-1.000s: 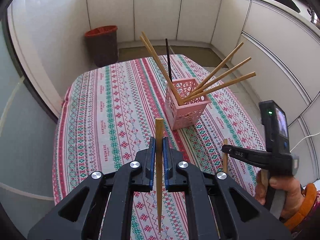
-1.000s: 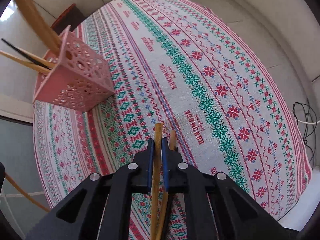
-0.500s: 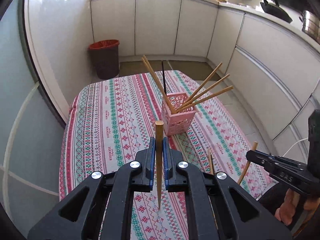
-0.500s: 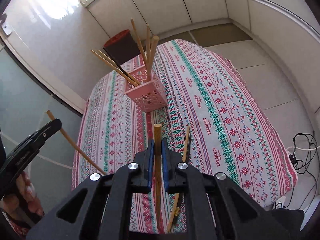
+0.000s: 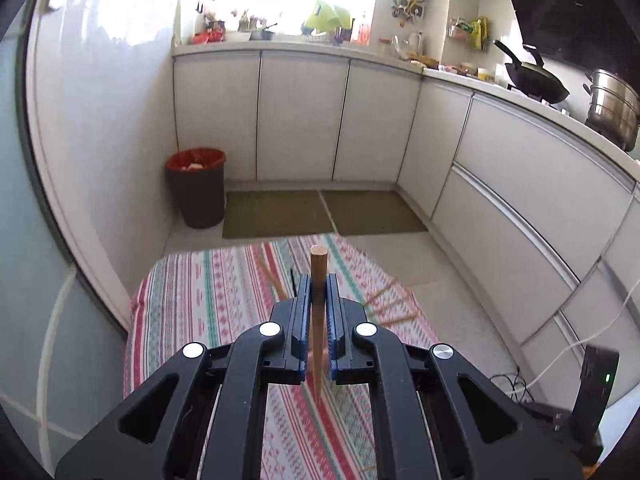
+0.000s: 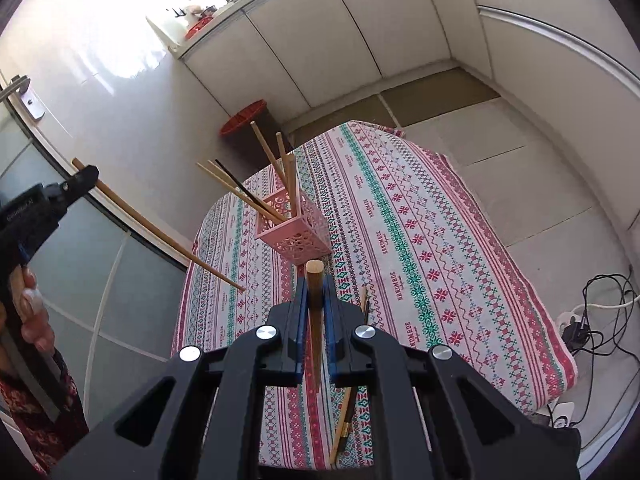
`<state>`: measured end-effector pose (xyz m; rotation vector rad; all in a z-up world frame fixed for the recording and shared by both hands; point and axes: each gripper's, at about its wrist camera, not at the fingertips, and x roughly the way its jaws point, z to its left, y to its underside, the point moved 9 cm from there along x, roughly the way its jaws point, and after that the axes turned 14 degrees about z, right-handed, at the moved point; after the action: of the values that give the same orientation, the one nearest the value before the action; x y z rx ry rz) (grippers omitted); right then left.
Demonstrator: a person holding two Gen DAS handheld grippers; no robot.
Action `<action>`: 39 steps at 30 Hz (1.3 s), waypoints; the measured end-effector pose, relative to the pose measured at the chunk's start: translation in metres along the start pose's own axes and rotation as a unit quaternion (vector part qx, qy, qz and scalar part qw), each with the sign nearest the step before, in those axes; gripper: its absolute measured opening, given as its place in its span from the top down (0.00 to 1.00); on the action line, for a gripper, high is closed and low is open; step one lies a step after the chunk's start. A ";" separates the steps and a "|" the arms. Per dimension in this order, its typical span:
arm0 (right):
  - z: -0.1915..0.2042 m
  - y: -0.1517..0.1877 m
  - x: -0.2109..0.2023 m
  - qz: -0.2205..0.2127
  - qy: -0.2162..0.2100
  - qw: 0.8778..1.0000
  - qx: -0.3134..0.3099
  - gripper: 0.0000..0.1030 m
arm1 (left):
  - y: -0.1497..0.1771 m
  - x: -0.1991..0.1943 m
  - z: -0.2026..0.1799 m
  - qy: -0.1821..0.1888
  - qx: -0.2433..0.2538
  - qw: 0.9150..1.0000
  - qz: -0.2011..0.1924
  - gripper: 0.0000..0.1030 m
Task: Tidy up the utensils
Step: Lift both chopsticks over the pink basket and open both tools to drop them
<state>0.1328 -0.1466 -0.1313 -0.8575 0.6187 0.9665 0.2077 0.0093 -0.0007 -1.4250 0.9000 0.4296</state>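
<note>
The left gripper (image 5: 319,300) clamps a chopstick (image 5: 318,320); the right gripper (image 6: 315,304) clamps another stick (image 6: 314,320). The pink basket (image 6: 294,234) of chopsticks stands at the right gripper's 12 o'clock on the cloth (image 6: 420,240); a loose pair (image 6: 352,380) lies at 5 o'clock.

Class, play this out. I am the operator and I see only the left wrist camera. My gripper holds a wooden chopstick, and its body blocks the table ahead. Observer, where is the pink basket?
Observer: The right wrist view shows it. The pink perforated plastic basket stands upright on the striped patterned tablecloth.
Operator: What is in it?
Observer: Several light wooden chopsticks and one thin black chopstick lean out of its top.
Operator: Is the other gripper free?
Observer: No. The right gripper is shut on a round-ended wooden chopstick, and loose chopsticks lie on the cloth below it.
</note>
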 end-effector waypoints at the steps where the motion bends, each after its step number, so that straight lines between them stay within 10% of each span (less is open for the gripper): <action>1: -0.003 -0.003 -0.001 -0.001 -0.003 1.000 0.003 0.92 | -0.010 0.002 -0.003 -0.001 0.000 1.000 -0.005 0.94; 15: -0.028 -0.021 -0.010 -0.012 -0.004 1.000 0.023 0.92 | -0.034 0.081 -0.012 -0.025 -0.002 0.999 0.043 0.93; 19: -0.024 -0.023 -0.010 -0.008 -0.004 1.000 0.020 0.92 | -0.010 0.109 -0.005 -0.007 -0.007 0.995 0.095 0.54; 24: -0.007 -0.029 -0.019 -0.023 -0.001 1.000 0.000 0.92 | -0.001 0.093 0.022 0.013 -0.058 0.996 0.066 0.53; 29: 0.025 -0.045 -0.037 -0.050 -0.008 0.998 -0.024 0.92 | 0.018 0.070 0.053 0.012 -0.116 0.993 0.024 0.31; 39: 0.097 -0.123 -0.082 -0.148 0.005 0.987 -0.066 0.92 | 0.078 0.108 0.113 0.017 -0.202 0.975 0.090 0.32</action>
<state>0.2139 -0.1380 0.0262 -1.0397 0.4240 0.7390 0.2471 0.1014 -0.1435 -1.7287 1.0132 0.7593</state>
